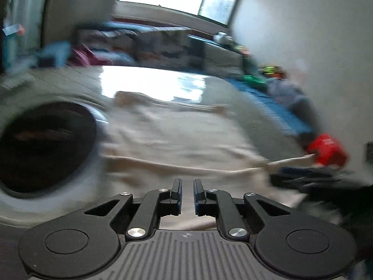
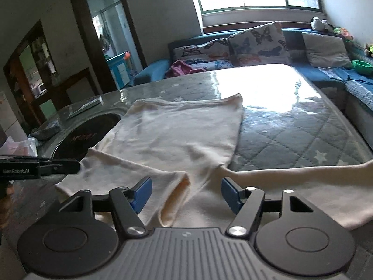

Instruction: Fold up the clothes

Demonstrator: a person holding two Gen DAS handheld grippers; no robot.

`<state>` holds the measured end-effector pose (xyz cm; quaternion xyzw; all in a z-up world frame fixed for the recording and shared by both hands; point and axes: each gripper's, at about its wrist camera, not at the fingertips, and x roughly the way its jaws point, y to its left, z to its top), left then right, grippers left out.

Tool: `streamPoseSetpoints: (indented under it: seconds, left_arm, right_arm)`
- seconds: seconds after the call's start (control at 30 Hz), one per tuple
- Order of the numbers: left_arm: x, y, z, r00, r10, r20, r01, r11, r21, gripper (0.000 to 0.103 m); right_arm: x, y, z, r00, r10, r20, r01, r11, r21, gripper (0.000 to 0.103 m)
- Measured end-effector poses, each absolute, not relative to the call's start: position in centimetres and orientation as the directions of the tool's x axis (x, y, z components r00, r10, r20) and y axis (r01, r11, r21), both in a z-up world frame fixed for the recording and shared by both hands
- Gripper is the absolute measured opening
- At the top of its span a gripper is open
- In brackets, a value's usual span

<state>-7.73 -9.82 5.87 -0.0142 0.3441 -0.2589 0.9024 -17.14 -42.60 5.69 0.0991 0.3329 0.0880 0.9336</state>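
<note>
- Left wrist view, and it's a blurry one: the left gripper point(image 1: 187, 192) has its fingers drawn close, a narrow slot between the pads, nothing caught in it.
- The cream shirt point(image 1: 177, 137) lies dead ahead and below, spread over the grey surface point(image 1: 233, 98), a fold ridge running crosswise just beyond the fingertips.
- Off to the left, a dark round recess point(image 1: 46, 144) sunk in the surface; the shirt's edge sits right beside it.
- Far right, a sleeve stretches toward something red point(image 1: 326, 149), too smeared to name.
- Right wrist view, sharp: the right gripper point(image 2: 186, 191) is spread wide, blue pads well apart, empty.
- The shirt point(image 2: 177, 135) runs lengthwise away from it, hem far, shoulders near; soft, thin knit, lightly rumpled.
- One sleeve point(image 2: 172, 200) is already folded in, lying between the pads and pointing back at the camera; the other sleeve point(image 2: 303, 170) trails out flat to the right.
- The left gripper point(image 2: 70, 163) pokes in at the shirt's left edge.
- Quilted, star-printed cover under a glossy sheet; sofa point(image 2: 326, 74) behind.
- My call: that right sleeve is next, and the right gripper is nearer.
</note>
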Motion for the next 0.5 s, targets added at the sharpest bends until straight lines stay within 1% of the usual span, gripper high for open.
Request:
streamPoseSetpoints:
  seconds: [0.03, 0.13, 0.17, 0.23, 0.27, 0.33, 0.4, 0.5]
  left_arm:
    - [-7.6, -9.0, 5.7, 0.651, -0.439, -0.619, 0.434, 0.884, -0.171, 0.017]
    - [-7.5, -6.7, 4.9, 0.664, -0.397, -0.633, 0.387, 0.907, -0.163, 0.021]
    - [-7.5, -6.2, 4.7, 0.661, -0.397, -0.637, 0.384, 0.908, -0.168, 0.022]
    - [-7.5, -5.4, 4.3, 0.652, -0.402, -0.643, 0.383, 0.906, -0.178, 0.025]
    - [-7.6, -5.2, 4.1, 0.646, -0.403, -0.648, 0.385, 0.905, -0.179, 0.025]
    - [-7.7, -5.0, 3.8, 0.637, -0.409, -0.653, 0.392, 0.902, -0.182, 0.025]
    - [-7.7, -5.1, 3.4, 0.631, -0.42, -0.652, 0.404, 0.895, -0.186, 0.025]
    - [-7.5, -5.2, 3.1, 0.623, -0.428, -0.654, 0.41, 0.891, -0.193, 0.022]
  right_arm:
    - [-16.9, -42.3, 5.6, 0.76, 0.232, -0.608, -0.104, 0.966, 0.239, 0.065]
    - [-16.4, -41.6, 5.5, 0.748, 0.238, -0.62, -0.121, 0.967, 0.226, 0.062]
    - [-16.3, -41.4, 5.4, 0.744, 0.24, -0.624, -0.126, 0.967, 0.223, 0.06]
    - [-16.0, -41.0, 5.2, 0.736, 0.235, -0.635, -0.127, 0.969, 0.211, 0.059]
    - [-15.9, -40.8, 5.1, 0.734, 0.226, -0.64, -0.126, 0.972, 0.198, 0.055]
    - [-15.6, -40.7, 5.1, 0.732, 0.221, -0.645, -0.127, 0.974, 0.19, 0.051]
    - [-15.3, -40.7, 5.0, 0.727, 0.22, -0.65, -0.126, 0.974, 0.188, 0.05]
    - [-14.9, -40.5, 4.8, 0.72, 0.22, -0.658, -0.131, 0.974, 0.182, 0.042]
